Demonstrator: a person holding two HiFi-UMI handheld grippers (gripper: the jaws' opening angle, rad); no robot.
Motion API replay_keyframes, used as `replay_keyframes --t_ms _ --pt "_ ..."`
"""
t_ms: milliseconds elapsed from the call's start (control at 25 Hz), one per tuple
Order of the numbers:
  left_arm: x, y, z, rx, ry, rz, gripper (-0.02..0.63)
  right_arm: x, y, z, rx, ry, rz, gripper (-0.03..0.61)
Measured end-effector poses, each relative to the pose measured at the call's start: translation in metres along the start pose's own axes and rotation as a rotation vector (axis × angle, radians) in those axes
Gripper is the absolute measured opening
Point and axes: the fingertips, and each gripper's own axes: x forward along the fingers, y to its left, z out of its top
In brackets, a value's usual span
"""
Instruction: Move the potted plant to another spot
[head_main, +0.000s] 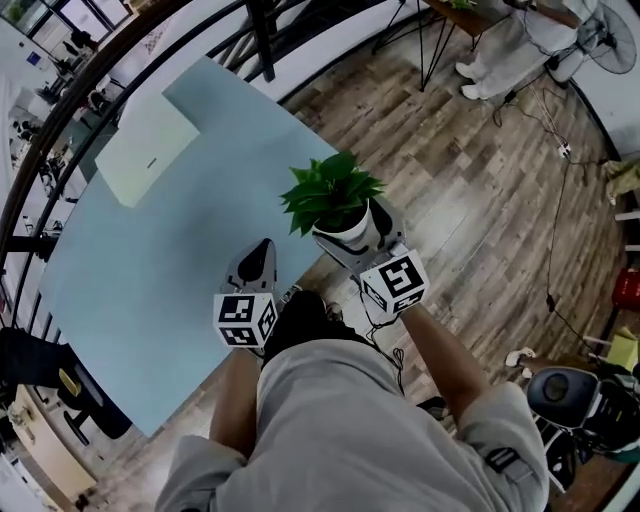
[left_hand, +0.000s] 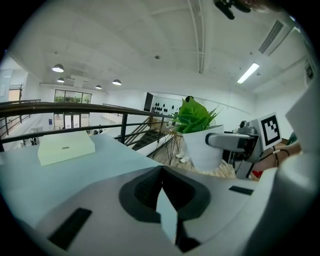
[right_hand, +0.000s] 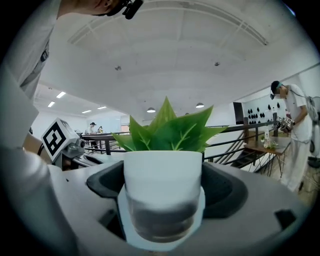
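Head view: a person stands at the near right edge of a pale blue table (head_main: 150, 260), with a gripper in each hand.
Potted plant (head_main: 338, 205): upright, with green leaves in a white pot. It is held just off the table's right edge, over the wooden floor (head_main: 470, 200), and does not touch the table.
Right gripper (right_hand: 162, 200): its jaws are spread, one on each side of the pot's lower body, and clamped on it.
Left gripper (left_hand: 161, 172): its jaws are closed together with nothing between them. It sits at the table's near right edge, just left of the plant and apart from it.
Pale green box (head_main: 150, 150): lies on the far left part of the table, well apart from the plant.
Railing (left_hand: 75, 105): dark bars running beyond the table's far side.
Person in white (right_hand: 295, 120): stands far right on the wooden floor, beside a small table.
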Motion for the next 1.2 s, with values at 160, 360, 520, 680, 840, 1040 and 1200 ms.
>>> replay_keyframes --t_ms 160,360,520,680,840,1040,1200 --pt "0.014 0.028 0.005 0.002 0.017 -0.023 0.012 0.033 -0.003 0.003 -0.013 0.027 -0.001 0.477" --pt "0.022 0.054 0.005 -0.051 0.013 0.025 0.012 0.073 -0.011 0.002 -0.034 0.08 0.064 0.477" --pt "0.023 0.073 -0.001 -0.1 0.016 0.088 0.012 0.109 -0.01 -0.01 -0.031 0.125 0.152 0.477" --pt "0.029 0.095 -0.007 -0.155 0.021 0.181 0.012 0.153 -0.011 -0.025 -0.031 0.163 0.255 0.477" --pt "0.031 0.127 -0.009 -0.211 0.033 0.289 0.012 0.2 -0.001 -0.038 -0.024 0.208 0.356 0.477" --pt "0.042 0.147 -0.008 -0.27 0.033 0.376 0.012 0.246 -0.005 -0.048 -0.011 0.243 0.428 0.477" --pt "0.044 0.146 -0.031 -0.353 0.033 0.443 0.012 0.259 -0.01 -0.063 -0.024 0.262 0.479 0.477"
